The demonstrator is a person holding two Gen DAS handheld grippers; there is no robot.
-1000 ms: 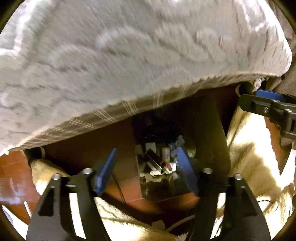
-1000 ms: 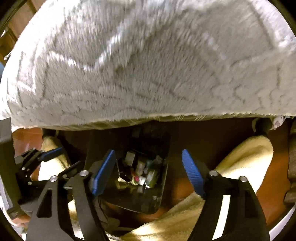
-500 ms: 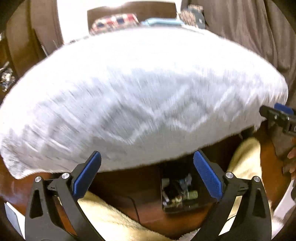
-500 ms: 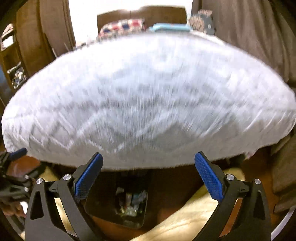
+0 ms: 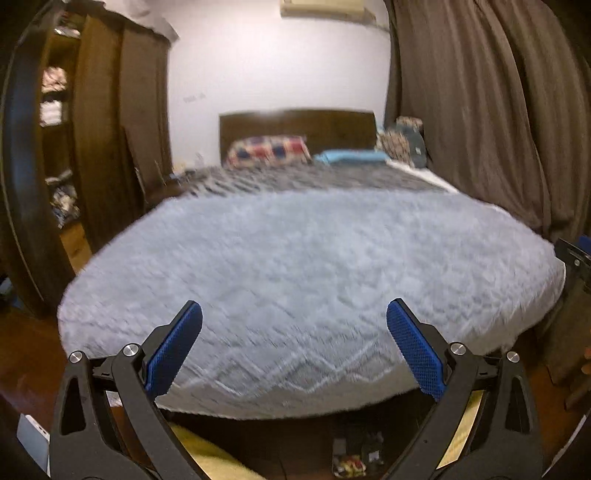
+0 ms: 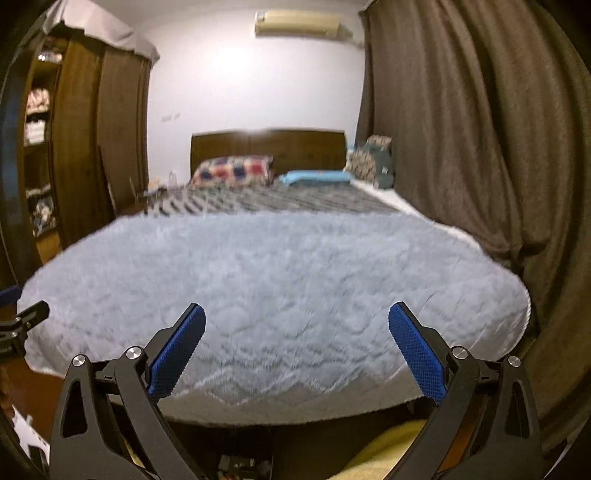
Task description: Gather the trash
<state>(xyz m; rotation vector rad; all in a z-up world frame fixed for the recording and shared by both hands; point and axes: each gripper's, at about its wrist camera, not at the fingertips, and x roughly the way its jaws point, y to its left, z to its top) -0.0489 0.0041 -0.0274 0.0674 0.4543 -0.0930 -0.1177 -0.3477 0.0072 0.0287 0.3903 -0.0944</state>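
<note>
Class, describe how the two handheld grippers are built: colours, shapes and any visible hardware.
The left gripper and the right gripper look identical: black angular finger arms with triangular cut-outs, round silver screw heads at the joints, and flat blue finger pads with a fine dotted texture. No cables, markings or sleeves show.

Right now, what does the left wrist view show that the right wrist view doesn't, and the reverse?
Only the left wrist view shows the trash bin with its contents clearly, at the bottom edge below the bed, plus the left gripper open and empty. Only the right wrist view shows the right gripper, also open and empty, and the full air conditioner on the wall. Both share the grey fluffy blanket, checked pillow, headboard, brown curtains and yellow rug.
</note>
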